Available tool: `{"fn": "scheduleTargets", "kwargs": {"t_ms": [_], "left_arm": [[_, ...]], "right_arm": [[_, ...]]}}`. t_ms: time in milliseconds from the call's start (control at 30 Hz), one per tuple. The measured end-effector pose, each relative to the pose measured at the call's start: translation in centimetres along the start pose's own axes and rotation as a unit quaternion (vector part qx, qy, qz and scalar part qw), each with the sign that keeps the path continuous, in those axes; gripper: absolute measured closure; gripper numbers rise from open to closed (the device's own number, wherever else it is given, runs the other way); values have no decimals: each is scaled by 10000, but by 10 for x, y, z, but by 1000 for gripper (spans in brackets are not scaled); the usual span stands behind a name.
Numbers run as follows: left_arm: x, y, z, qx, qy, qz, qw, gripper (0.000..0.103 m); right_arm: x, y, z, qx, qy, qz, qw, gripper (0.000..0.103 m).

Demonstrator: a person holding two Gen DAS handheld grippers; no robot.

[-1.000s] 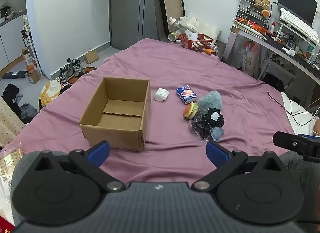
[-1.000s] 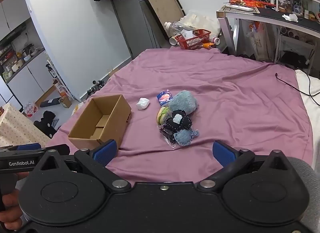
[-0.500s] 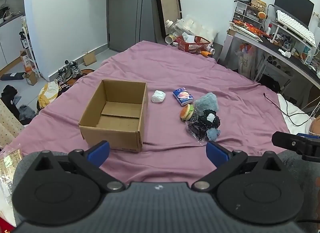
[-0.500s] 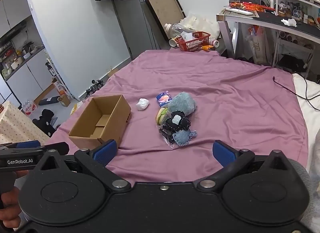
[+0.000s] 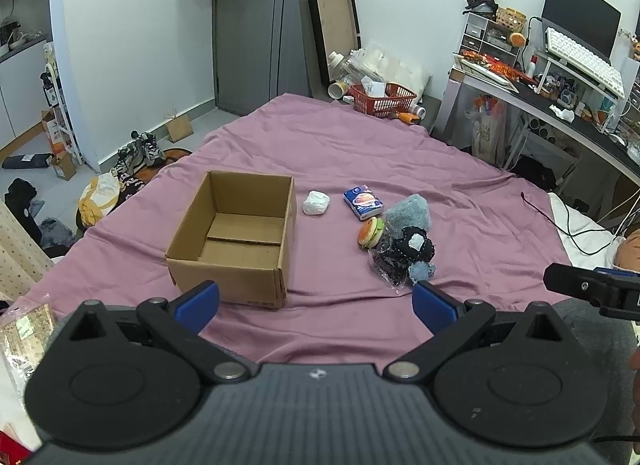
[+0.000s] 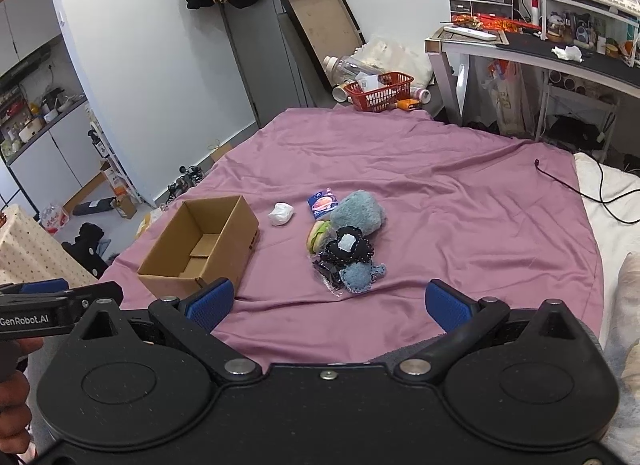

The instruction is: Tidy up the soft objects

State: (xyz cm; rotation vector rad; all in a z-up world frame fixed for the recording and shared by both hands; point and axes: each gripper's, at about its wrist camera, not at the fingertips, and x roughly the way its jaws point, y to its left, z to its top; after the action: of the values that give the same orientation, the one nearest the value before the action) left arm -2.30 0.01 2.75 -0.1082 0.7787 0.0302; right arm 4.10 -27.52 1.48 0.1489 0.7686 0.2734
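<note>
Open cardboard box (image 5: 236,233) on left of purple bedsheet (image 5: 400,153), nothing visible inside. Right of it: white wad (image 5: 315,202), blue packet (image 5: 363,202), then touching cluster — burger plush (image 5: 370,233), grey-blue fuzzy plush (image 5: 409,212), black pouch (image 5: 416,245), small blue knit piece (image 5: 421,271). Left gripper (image 5: 316,301) near edge, fingers apart, holding nothing. Right gripper (image 6: 328,301) likewise spread, unloaded.

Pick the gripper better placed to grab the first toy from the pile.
Right. The right gripper faces the pile almost head-on; from the left gripper it lies off to the right, with the box nearer. Both are open.
</note>
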Motion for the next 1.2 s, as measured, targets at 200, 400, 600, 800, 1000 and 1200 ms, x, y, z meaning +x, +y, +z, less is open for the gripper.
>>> {"fn": "scheduleTargets", "kwargs": {"t_ms": [200, 400, 600, 800, 1000, 1200], "left_arm": [[-10, -3, -1, 95, -66, -9, 9999, 1], [-16, -4, -4, 132, -127, -17, 9998, 1], [-20, -3, -5, 131, -147, -19, 9998, 1], [-26, -3, -6, 120, -191, -18, 9997, 1], [-29, -2, -9, 132, -211, -13, 9997, 1], [-34, -2, -11, 138, -228, 12, 9996, 1]], "right_arm": [[-7, 0, -2, -5, -52, -16, 10000, 0], [-14, 1, -4, -36, -99, -3, 9999, 0], [-17, 4, -6, -99, -139, 68, 9998, 0], [-21, 7, -9, -137, -167, 115, 9997, 0], [-23, 8, -11, -156, -165, 130, 9997, 0], [-24, 7, -13, -130, -138, 184, 9997, 0]]}}
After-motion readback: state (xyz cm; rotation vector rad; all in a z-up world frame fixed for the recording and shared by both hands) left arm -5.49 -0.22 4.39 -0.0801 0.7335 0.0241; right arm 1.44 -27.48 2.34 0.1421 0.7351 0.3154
